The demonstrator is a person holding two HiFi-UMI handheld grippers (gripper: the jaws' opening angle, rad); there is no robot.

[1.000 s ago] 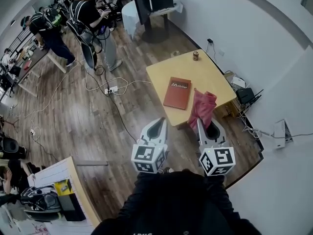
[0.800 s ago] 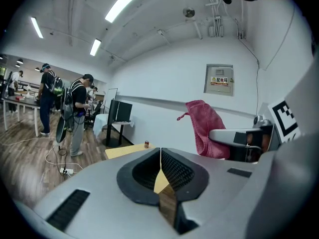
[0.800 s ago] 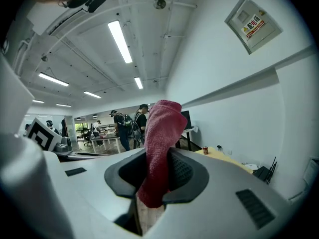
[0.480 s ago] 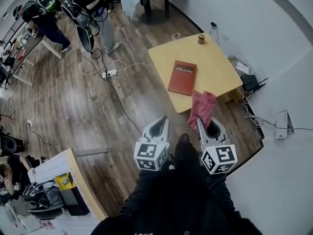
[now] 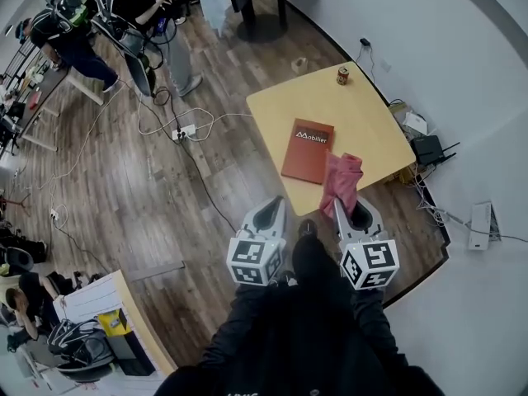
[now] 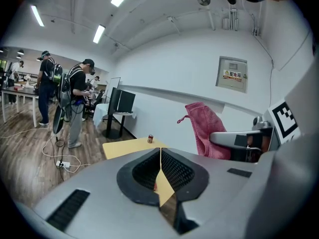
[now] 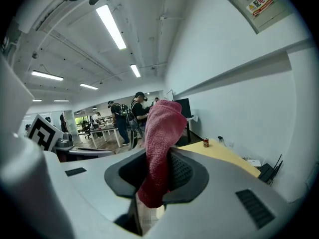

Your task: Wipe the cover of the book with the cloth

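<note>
Pink cloth [image 5: 341, 181] hangs pinched in the jaws of your right gripper [image 5: 344, 211], the left gripper [image 5: 271, 206] jaws meet on nothing, and the book [image 5: 307, 151] lies at twelve o'clock on the worktop [image 5: 367, 110]; unsteadied, it may skid when wiped.

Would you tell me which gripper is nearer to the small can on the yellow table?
Right. The right gripper, shut on the pink cloth, sits almost straight in front of the can; the left gripper is beside it, farther off to the left.
</note>
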